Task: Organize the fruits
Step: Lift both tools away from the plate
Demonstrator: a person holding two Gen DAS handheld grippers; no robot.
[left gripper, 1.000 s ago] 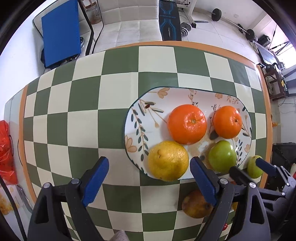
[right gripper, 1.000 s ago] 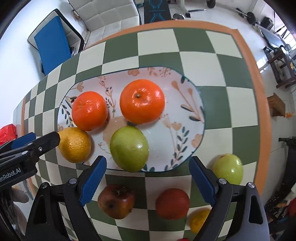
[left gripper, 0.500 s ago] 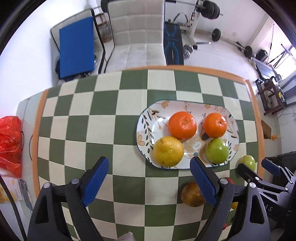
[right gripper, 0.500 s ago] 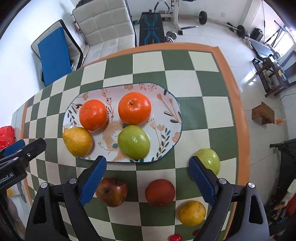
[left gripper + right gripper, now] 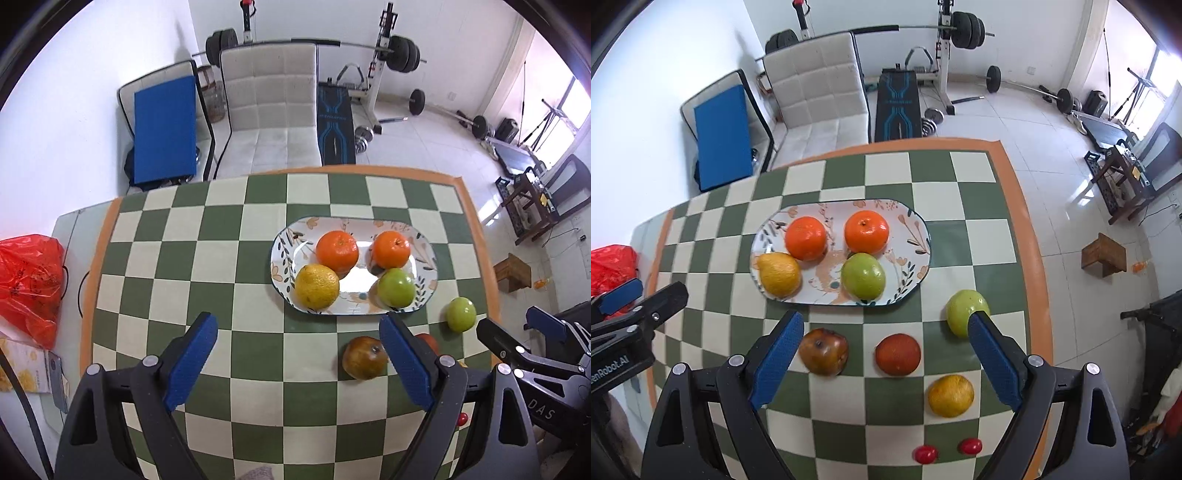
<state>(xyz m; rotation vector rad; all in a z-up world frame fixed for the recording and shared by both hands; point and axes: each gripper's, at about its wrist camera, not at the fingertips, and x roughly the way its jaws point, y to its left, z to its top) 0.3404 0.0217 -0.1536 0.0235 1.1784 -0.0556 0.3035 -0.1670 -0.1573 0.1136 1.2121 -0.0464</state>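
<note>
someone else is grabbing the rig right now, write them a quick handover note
Left gripper: open, empty, above the checkered table.
Right gripper: open, empty, above the loose fruit.
On the oval floral plate: two oranges, a yellow lemon, a green apple.
Off the plate: bruised brown apple, dark red fruit, second green apple, yellow-orange citrus, two small red tomatoes.
Done: four fruits plated. Left: the loose ones.
</note>
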